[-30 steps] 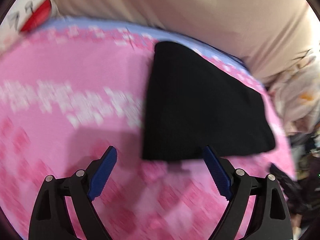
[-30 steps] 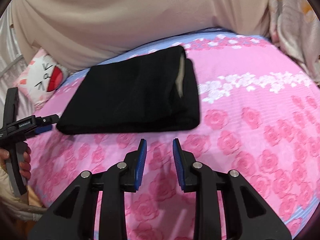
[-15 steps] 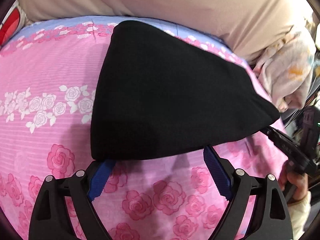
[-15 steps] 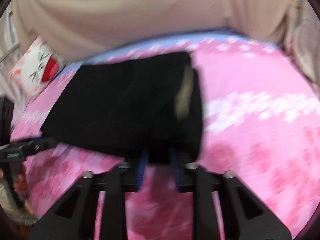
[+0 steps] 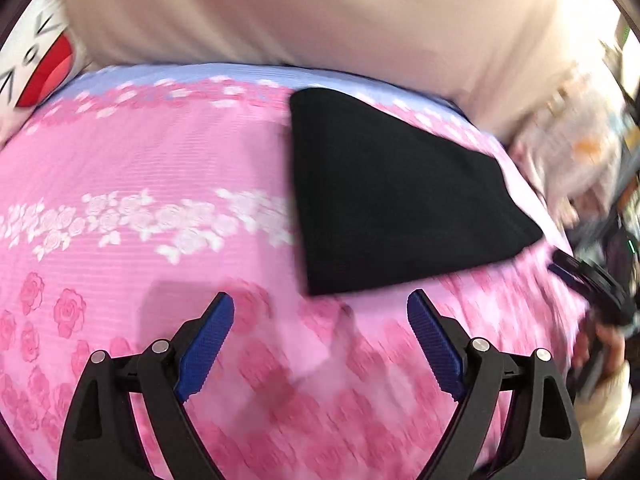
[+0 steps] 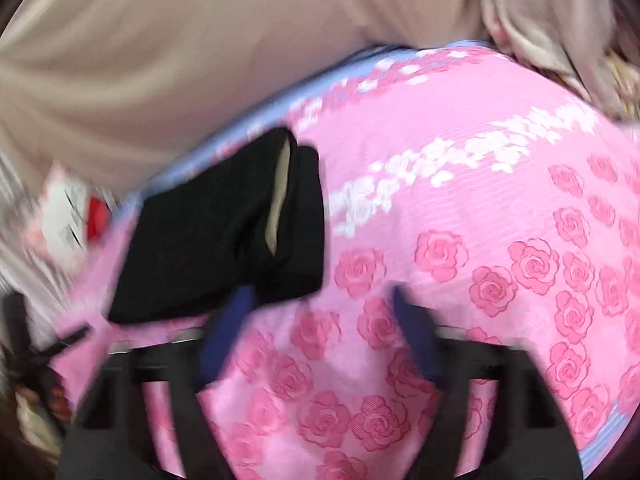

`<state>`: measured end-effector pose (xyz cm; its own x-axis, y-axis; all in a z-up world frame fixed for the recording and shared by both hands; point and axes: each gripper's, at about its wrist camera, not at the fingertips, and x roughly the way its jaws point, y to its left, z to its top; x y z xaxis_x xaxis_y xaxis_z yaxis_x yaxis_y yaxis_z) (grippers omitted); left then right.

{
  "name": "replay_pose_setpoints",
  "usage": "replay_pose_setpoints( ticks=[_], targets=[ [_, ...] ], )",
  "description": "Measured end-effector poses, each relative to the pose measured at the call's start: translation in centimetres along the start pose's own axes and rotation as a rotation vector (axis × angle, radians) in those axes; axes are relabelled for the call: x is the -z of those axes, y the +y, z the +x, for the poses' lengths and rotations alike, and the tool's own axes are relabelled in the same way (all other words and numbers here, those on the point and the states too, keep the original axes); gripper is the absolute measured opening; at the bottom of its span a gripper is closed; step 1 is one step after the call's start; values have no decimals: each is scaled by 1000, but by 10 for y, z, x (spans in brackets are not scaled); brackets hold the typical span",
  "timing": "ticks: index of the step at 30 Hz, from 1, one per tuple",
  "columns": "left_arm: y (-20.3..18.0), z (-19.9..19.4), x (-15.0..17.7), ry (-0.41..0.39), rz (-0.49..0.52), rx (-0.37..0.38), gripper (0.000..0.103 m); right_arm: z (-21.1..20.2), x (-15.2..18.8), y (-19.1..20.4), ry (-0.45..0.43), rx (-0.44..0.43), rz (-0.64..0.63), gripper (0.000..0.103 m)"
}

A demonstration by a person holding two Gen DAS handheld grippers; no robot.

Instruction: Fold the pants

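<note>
Both grippers have backed off the folded black pants (image 5: 392, 204). From the left wrist, the left gripper (image 5: 320, 340) gapes wide and empty, pants just beyond its right finger on the pink rose bedspread (image 5: 140, 168). Only the blurred right wrist view shows the pants' pale lining; the right gripper (image 6: 320, 336), also wide and empty, has them past its left finger.

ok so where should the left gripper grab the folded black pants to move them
Probably the near corner of the black pants, approached low from the front. The stacked layers end there in a clean edge, just ahead and right of the open left gripper, so one pinch catches the whole stack. The far side lies against the beige bedding.
</note>
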<state>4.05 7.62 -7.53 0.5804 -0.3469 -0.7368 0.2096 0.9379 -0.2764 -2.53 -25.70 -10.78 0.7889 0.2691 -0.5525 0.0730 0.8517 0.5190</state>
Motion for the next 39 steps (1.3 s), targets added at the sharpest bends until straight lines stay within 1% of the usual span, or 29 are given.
replay_pose_setpoints(
  ticks=[1,2,5,6,7,8,10,11,12,13,14,16,17,18,20,21,23,24,25,28,31,32,33,34,35,36,37,38,39],
  targets=[
    [5,9,-5,4,-23,10,86,4,-4,-3,6,-44,31,84],
    [8,18,-9,12,-42,23,86,8,-8,-6,10,-59,45,84],
    [13,50,-20,55,-129,66,86,30,-18,-6,31,-16,34,86],
    [11,50,-23,20,-141,57,86,36,-21,-7,36,-15,40,88],
    [6,55,-28,25,-132,78,86,41,-25,-9,44,-29,49,89],
    [1,61,-31,45,-128,90,86,49,-27,-8,66,-56,71,89],
    [-8,67,-36,44,-132,89,86,61,-29,-4,107,-129,108,89],
    [-12,70,-38,53,-133,102,86,71,-30,4,129,-174,115,92],
    [-17,74,-40,68,-134,133,86,77,-31,11,133,-157,104,98],
    [-21,76,-41,77,-134,135,87,82,-32,20,129,-112,69,98],
    [-27,79,-43,76,-124,110,90,89,-32,31,128,-46,-3,98],
    [-35,84,-43,78,-97,79,91,96,-31,36,100,17,-42,86],
    [-38,86,-43,78,-80,61,91,96,-32,35,93,13,-43,70],
    [-42,88,-45,83,-59,45,91,97,-34,31,97,-28,-22,48],
    [-47,89,-47,88,-40,49,64,92,-42,22,109,-116,55,39],
    [-49,87,-49,93,-38,68,59,88,-45,23,108,-139,59,37],
    [-51,71,-50,82,-11,67,40,74,-50,26,107,-213,83,35],
    [-52,61,-51,70,0,71,34,66,-51,27,109,-243,91,35],
    [-52,48,-51,59,3,81,20,59,-51,28,112,-257,93,35],
    [-45,13,-41,96,-23,179,21,38,-38,25,142,-271,87,34],
    [-51,6,-11,164,-12,184,23,30,-11,6,186,-225,129,34],
    [-55,8,0,176,17,161,29,34,-1,-2,197,-192,134,35],
    [-63,14,10,162,68,111,35,40,5,-7,202,-176,131,40],
    [-67,18,15,143,103,57,46,41,10,-12,189,-194,135,40],
    [-69,20,17,132,116,26,51,40,8,-16,168,-219,157,44],
    [-69,17,15,116,123,19,51,39,3,-17,168,-204,166,50],
    [-66,10,12,101,121,17,51,32,-2,-17,155,-174,152,51],
    [-62,3,8,86,116,5,51,18,-10,-13,108,-126,106,52],
    [-55,-10,1,48,109,-39,53,8,-17,-10,63,-78,68,60]
  ],
)
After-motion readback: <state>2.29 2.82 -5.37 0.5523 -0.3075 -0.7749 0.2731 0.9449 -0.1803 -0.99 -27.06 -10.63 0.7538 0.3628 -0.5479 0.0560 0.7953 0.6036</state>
